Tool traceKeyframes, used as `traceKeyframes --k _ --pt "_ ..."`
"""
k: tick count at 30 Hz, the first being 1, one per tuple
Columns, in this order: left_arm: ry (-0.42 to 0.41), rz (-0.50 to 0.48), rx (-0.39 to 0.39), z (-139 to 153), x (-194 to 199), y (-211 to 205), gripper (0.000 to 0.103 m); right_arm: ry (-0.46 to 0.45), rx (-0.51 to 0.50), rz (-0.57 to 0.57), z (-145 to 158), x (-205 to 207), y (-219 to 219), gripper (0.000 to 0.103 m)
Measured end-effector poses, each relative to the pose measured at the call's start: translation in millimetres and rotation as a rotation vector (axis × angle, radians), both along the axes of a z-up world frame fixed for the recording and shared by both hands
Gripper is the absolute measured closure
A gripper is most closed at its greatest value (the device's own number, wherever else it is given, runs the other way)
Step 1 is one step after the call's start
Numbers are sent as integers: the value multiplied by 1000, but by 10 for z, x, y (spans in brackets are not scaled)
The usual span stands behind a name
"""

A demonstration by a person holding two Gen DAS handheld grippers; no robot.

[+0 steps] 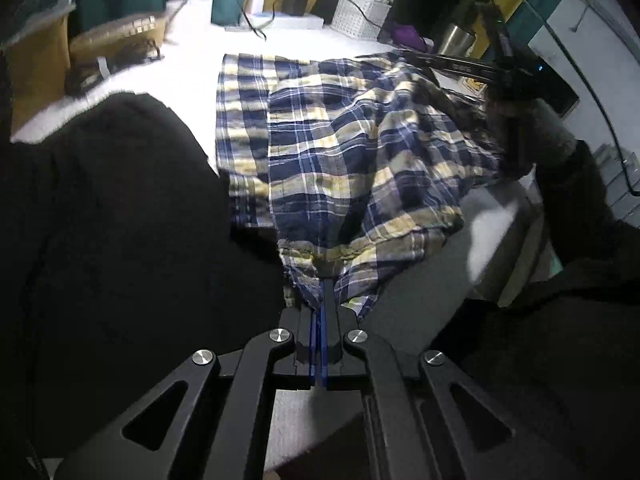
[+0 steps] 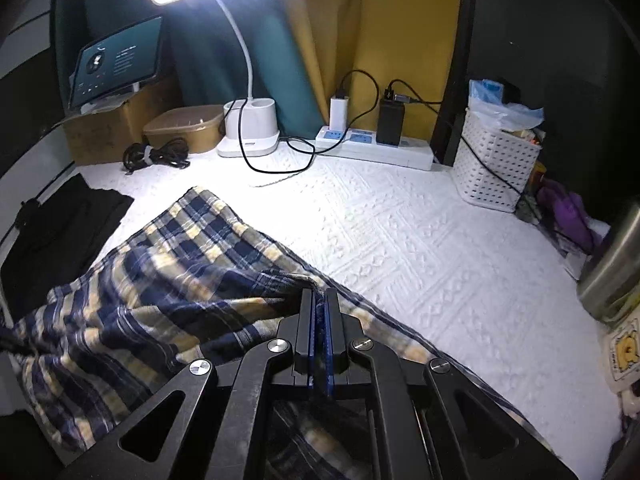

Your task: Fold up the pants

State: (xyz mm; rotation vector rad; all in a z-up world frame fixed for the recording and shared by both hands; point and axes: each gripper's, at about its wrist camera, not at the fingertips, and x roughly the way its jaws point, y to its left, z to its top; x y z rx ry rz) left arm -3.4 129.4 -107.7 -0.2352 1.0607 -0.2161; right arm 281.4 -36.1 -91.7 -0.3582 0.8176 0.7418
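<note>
While the navy, white and pale-yellow plaid cotton pants [image 1: 360, 136] lie rumpled on the white quilted bedspread [image 2: 400, 248], both grippers have hold of them. Part of the cloth rests flat on the spread and the rest is lifted into slack folds that run toward each tool. At the near end, the black left gripper [image 1: 320, 300] has its blue-padded jaws pressed together on a bunched edge of the fabric, which hangs over the side of the bed. At the other side, the black right gripper [image 2: 319, 300] has its jaws closed on a raised ridge of the plaid, only a thin sliver of cloth showing between the blue pads. In the left wrist view that right tool appears as a dark bar above the far right part of the pants.

A black garment [image 2: 60, 232] lies flat just beside the pants on the lamp side. Farther back along the bed's edge stand a white desk lamp [image 2: 248, 132] with its head lit, a white power strip [image 2: 372, 146] with two chargers plugged in, and a white perforated plastic basket [image 2: 492, 164]. A shiny steel cup [image 2: 612, 272] stands near the right edge, well apart from the cloth.
</note>
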Motion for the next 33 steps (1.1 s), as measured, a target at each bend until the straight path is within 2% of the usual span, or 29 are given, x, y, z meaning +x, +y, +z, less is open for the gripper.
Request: traceKeyframes --k 2,3,5,6,7,8,10,11,12,13,14,16,19,21,24,30,32,33 --pt "-1 -3 -11 76 5 55 101 16 -3 -8 -46 2 41 100" --pt "-6 -6 -20 147 -12 103 95 12 -3 -7 -36 -23 39 100" --pt "-33 0 15 319 -21 221 69 3 -2 1 18 -68 -8 99" --pt "-56 2 36 412 7 293 49 -2 3 -2 69 -94 -62 99" --pt "-83 22 54 509 64 387 43 -10 6 -7 117 -115 -113 99" --pt "-100 34 57 566 125 445 43 -22 11 -15 180 -143 -186 97" --pt "-137 30 69 655 364 567 43 -39 21 -33 282 -185 -319 86" --pt "-146 29 77 660 468 597 43 -47 23 -47 325 -200 -390 65" --pt "-160 20 69 658 655 615 43 -54 27 -62 359 -207 -454 34" --pt "-164 13 57 620 815 632 43 -63 42 -78 403 -219 -544 26" --pt "-162 10 57 589 933 630 43 -66 48 -85 430 -222 -595 22" --pt "-158 -23 67 463 1268 557 43 -79 36 -112 474 -233 -740 22" --pt "-122 -61 31 257 1647 493 43 -87 20 -169 476 -224 -982 22" --pt "-81 -56 36 89 1871 478 43 -75 20 -204 444 -212 -1156 22" --pt "-49 -63 6 -18 2026 465 43 -62 -17 -274 331 -204 -1469 22" --pt "-44 -171 38 -108 2066 223 43 7 -12 -440 101 -168 -2119 23" --pt "-41 -196 43 -140 2056 168 62 40 18 -471 20 -171 -2258 23" --pt "-43 -207 58 -145 2043 131 85 53 26 -470 -20 -171 -2272 32"
